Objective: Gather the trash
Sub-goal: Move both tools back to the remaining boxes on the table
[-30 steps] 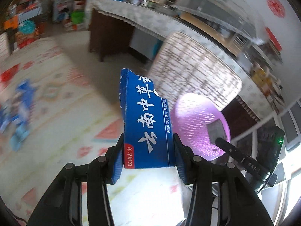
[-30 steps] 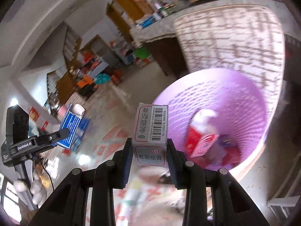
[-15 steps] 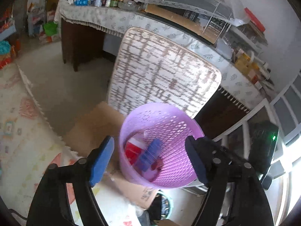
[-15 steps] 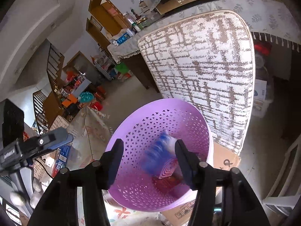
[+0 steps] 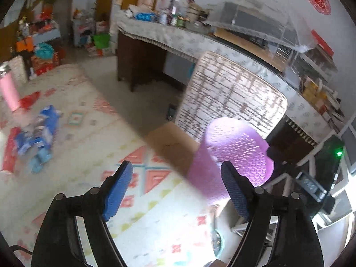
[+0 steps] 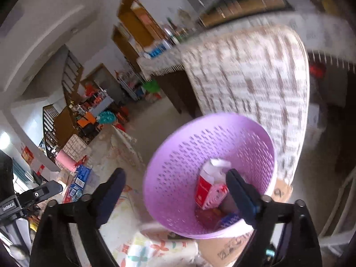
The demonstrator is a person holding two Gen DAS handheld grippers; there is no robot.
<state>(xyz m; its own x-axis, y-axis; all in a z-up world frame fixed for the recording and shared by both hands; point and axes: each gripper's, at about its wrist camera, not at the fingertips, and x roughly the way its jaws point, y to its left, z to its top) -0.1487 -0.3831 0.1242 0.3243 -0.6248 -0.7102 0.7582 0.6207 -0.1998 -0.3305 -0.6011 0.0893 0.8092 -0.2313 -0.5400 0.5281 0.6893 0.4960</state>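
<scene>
A purple perforated trash basket (image 5: 233, 153) stands at the edge of a patterned mat, on flat cardboard (image 5: 171, 142). In the right wrist view the basket (image 6: 178, 169) holds a red and white carton (image 6: 209, 189) and other boxes. My left gripper (image 5: 175, 187) is open and empty, above the mat to the left of the basket. My right gripper (image 6: 175, 191) is open and empty, above the basket's rim. A pile of blue boxes (image 5: 37, 133) lies on the mat at the far left; it also shows in the right wrist view (image 6: 77, 182).
A woven patterned board (image 5: 227, 102) leans behind the basket against a long cloth-covered counter (image 5: 178, 37). A pink bottle (image 5: 9, 89) stands at the mat's left edge. A white rack (image 5: 296, 178) and a camera mount (image 5: 324, 169) are at the right.
Both grippers opened and dropped their boxes into the basket: the left its blue box, the right its white barcode box. Both have since swung left, away from the basket.
</scene>
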